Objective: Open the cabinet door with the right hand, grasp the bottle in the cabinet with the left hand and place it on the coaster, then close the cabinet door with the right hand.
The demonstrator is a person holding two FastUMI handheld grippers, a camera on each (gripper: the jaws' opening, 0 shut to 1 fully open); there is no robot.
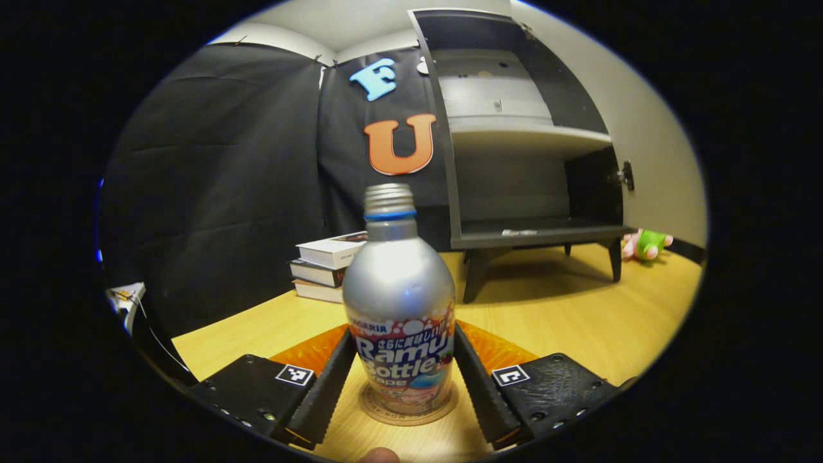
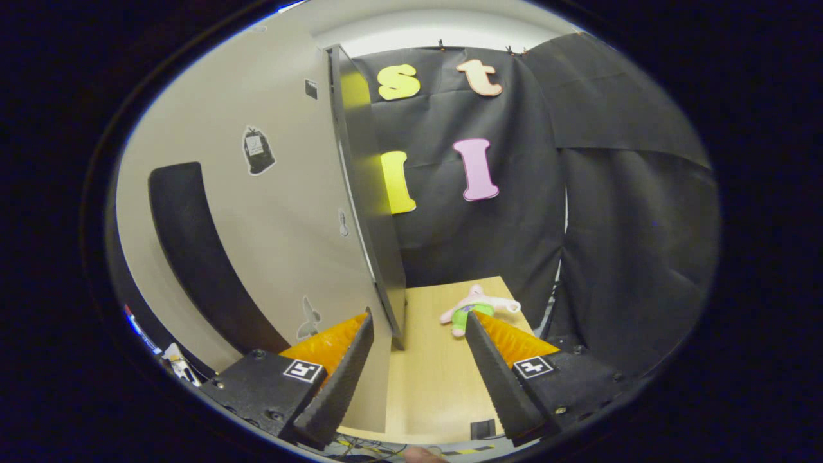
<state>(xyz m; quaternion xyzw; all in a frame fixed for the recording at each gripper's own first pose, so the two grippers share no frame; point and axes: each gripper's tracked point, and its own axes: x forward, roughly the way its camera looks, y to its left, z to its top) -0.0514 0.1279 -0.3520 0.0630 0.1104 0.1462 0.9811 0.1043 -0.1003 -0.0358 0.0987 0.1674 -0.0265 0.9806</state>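
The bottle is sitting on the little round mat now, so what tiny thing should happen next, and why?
Probably open the left gripper: the bottle already stands upright on the coaster, fingers at its sides. The cabinet door hangs open, waiting for the right gripper.

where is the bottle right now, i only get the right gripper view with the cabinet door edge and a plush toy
observer: In the left gripper view, the bottle stands upright on the coaster.
operator: is the left gripper on it
observer: The left gripper has a finger on each side of the bottle; I cannot tell whether they press on it.
operator: whats behind it
observer: The cabinet stands open behind it, with a stack of books on its left.
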